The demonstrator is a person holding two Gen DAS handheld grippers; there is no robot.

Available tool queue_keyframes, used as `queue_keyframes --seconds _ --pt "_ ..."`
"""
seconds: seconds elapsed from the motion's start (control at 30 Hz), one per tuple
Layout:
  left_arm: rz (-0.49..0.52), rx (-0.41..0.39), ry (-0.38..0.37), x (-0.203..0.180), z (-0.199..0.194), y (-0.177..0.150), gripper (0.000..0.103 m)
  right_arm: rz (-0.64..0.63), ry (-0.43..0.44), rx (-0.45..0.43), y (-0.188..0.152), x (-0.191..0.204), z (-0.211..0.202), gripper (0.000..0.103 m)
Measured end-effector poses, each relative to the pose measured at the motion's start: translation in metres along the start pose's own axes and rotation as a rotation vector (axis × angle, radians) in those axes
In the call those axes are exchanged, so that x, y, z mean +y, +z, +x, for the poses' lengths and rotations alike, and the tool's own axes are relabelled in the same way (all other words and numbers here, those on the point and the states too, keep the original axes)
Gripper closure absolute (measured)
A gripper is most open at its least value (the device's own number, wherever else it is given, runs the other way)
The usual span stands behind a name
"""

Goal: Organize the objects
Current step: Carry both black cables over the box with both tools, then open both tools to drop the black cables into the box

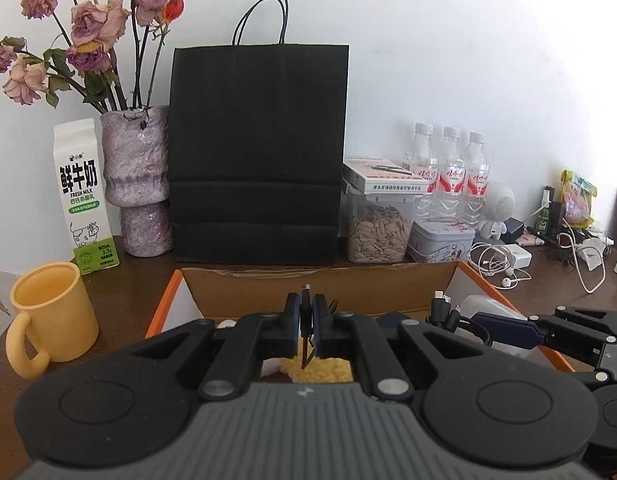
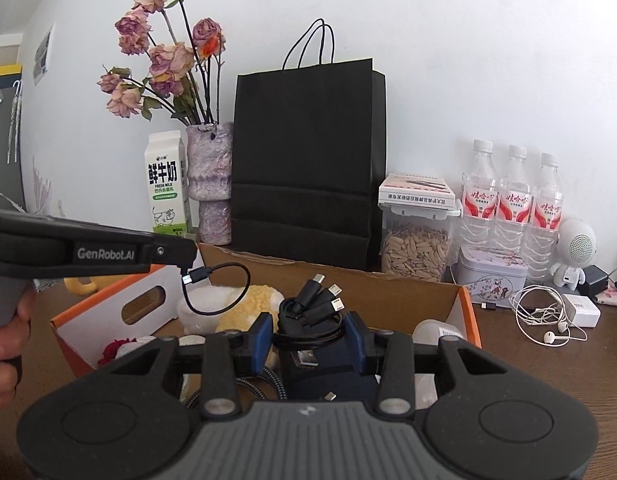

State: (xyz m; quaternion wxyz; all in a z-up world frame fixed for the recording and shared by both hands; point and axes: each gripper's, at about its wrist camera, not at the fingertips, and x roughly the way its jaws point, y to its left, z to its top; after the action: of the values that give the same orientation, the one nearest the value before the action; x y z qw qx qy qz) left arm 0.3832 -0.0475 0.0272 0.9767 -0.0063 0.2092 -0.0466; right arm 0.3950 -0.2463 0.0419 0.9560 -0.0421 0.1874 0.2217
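Observation:
An orange-rimmed cardboard box (image 2: 470,312) stands open on the dark wooden table, below both grippers. My left gripper (image 1: 305,312) is shut on a short black cable (image 1: 305,298). From the right wrist view that cable (image 2: 212,280) hangs in a loop from the left gripper (image 2: 187,258) over a yellow and white plush toy (image 2: 244,304) in the box. My right gripper (image 2: 309,334) is shut on a coiled bundle of black cables (image 2: 308,320), whose several connectors stick up. A dark blue item (image 2: 328,380) lies under the bundle.
Behind the box stand a black paper bag (image 1: 258,152), a vase of dried roses (image 1: 136,176), a milk carton (image 1: 82,196), a jar of seeds (image 1: 378,232), a tin (image 1: 442,240) and three water bottles (image 1: 450,176). A yellow mug (image 1: 54,312) sits left; white earphones (image 1: 496,266) lie right.

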Motion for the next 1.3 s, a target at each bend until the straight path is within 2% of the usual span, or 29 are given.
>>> queue_keyframes --seconds 0.17,0.2,0.23,0.27,0.3,0.33,0.37,0.43,0.83,1.3 --pt "0.000 0.046 0.001 0.005 0.010 -0.007 0.094 0.002 -0.005 0.047 -0.005 0.000 0.009 0.064" --pt "0.001 0.050 0.003 0.005 0.010 -0.007 0.094 0.003 -0.006 0.052 -0.006 0.000 0.009 0.062" --pt "0.006 0.054 0.003 0.005 0.010 -0.008 0.091 0.003 -0.008 0.055 -0.006 0.000 0.009 0.053" --pt "0.008 0.058 0.002 0.005 0.010 -0.009 0.078 0.003 -0.013 0.055 -0.006 0.001 0.009 0.046" --pt "0.009 0.062 0.002 0.005 0.010 -0.009 0.066 0.001 -0.018 0.052 -0.007 0.001 0.008 0.031" --pt "0.010 0.059 0.011 0.004 0.010 -0.010 0.040 -0.001 -0.025 0.047 -0.007 0.002 0.006 0.019" --pt "0.010 0.050 0.026 0.004 0.008 -0.010 0.019 -0.003 -0.029 0.044 -0.007 0.002 0.006 0.016" --pt "0.003 0.029 0.054 0.004 0.006 -0.009 0.000 -0.002 -0.033 0.042 -0.006 0.003 0.005 0.004" --pt "-0.002 0.046 0.066 0.005 0.003 -0.008 0.000 -0.004 -0.053 0.044 -0.007 0.004 0.005 0.000" --pt "-0.037 0.078 0.090 0.013 -0.055 -0.029 0.000 -0.016 -0.048 0.028 -0.017 0.034 -0.045 0.000"
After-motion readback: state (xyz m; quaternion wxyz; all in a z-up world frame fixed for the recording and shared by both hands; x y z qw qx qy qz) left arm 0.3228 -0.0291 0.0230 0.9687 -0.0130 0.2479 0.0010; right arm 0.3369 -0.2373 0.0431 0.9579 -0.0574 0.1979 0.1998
